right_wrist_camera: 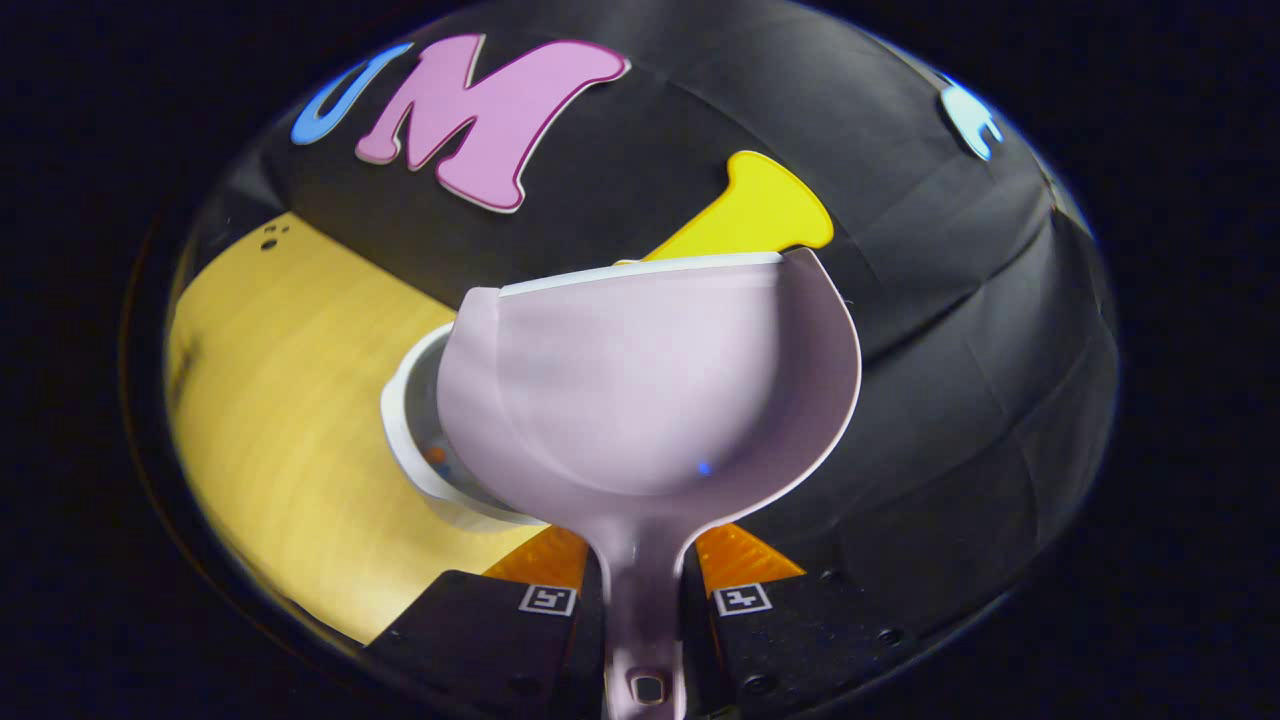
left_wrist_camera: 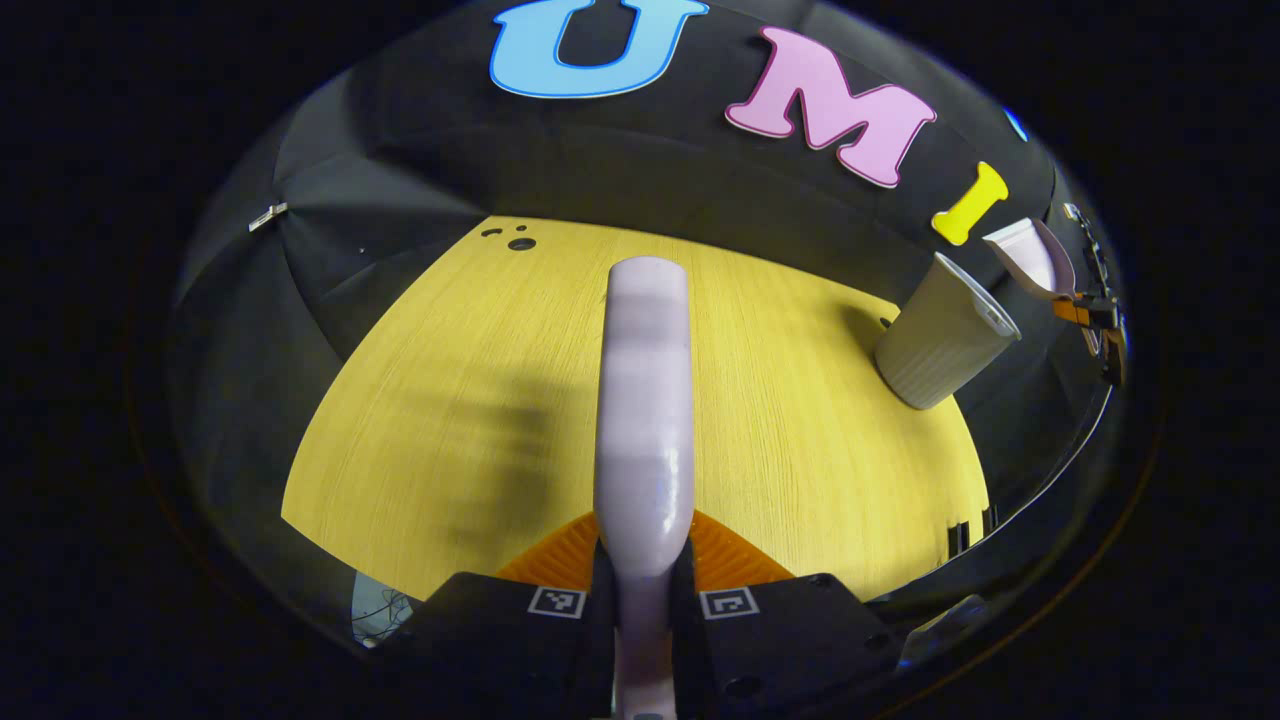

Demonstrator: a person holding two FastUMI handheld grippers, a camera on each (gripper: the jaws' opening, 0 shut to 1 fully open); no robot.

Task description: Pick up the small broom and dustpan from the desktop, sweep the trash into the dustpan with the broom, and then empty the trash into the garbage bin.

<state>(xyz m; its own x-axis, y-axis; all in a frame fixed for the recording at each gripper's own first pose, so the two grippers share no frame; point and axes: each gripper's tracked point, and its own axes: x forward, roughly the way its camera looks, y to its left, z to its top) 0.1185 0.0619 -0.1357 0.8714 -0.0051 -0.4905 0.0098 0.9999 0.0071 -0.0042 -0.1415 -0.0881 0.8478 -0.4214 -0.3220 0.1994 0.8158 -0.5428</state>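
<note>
My left gripper [left_wrist_camera: 643, 548] is shut on the handle of the small lilac broom [left_wrist_camera: 645, 390], which points forward above the yellow desktop [left_wrist_camera: 420, 420]. My right gripper [right_wrist_camera: 640, 552] is shut on the handle of the lilac dustpan [right_wrist_camera: 640, 390]. The pan hangs over the rim of the white garbage bin [right_wrist_camera: 412, 440], and its inside looks bare. A few small coloured bits lie inside the bin. In the left gripper view the ribbed bin [left_wrist_camera: 945, 335] stands at the far right of the desk. Just beyond it are the raised dustpan [left_wrist_camera: 1035, 258] and the right gripper [left_wrist_camera: 1095, 320].
The black cloth wall [left_wrist_camera: 620, 170] closes off the back and sides of the desk. Small dark holes [left_wrist_camera: 520, 242] mark the desktop's far left corner. The desk's near edge [left_wrist_camera: 330, 540] runs just ahead of the left gripper.
</note>
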